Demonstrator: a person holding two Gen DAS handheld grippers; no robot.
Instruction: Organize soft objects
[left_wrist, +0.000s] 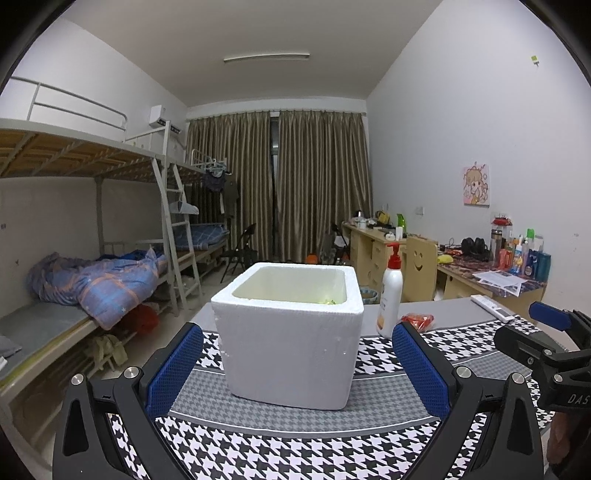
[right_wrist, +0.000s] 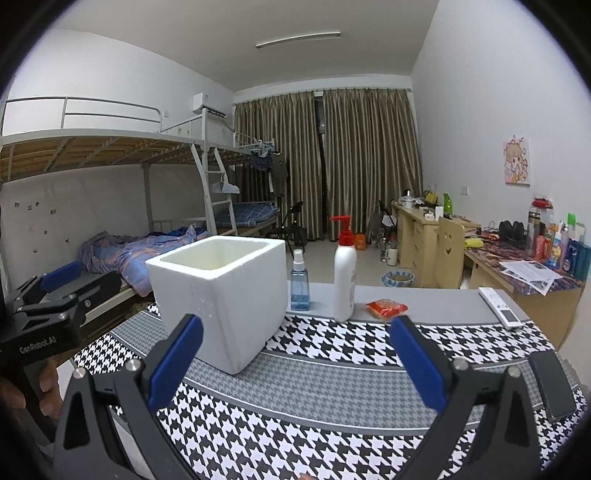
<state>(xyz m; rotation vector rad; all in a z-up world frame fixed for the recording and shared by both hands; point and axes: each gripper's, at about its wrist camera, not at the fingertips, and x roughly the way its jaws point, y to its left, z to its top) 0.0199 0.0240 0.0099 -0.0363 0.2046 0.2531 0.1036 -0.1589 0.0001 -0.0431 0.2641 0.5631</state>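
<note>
Both the left gripper (left_wrist: 295, 373) and right gripper (right_wrist: 295, 363) are spread, empty. The crinkled red soft packet (right_wrist: 386, 307) lies centre-right, beyond the right gripper, which is nearer; the white foam box (right_wrist: 221, 291) stands left.

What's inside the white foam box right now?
In the left wrist view, a bit of yellow-green material shows just over the far right inner rim of the foam box. The front wall hides the rest, including the floor. Both grippers are open and empty.
</note>
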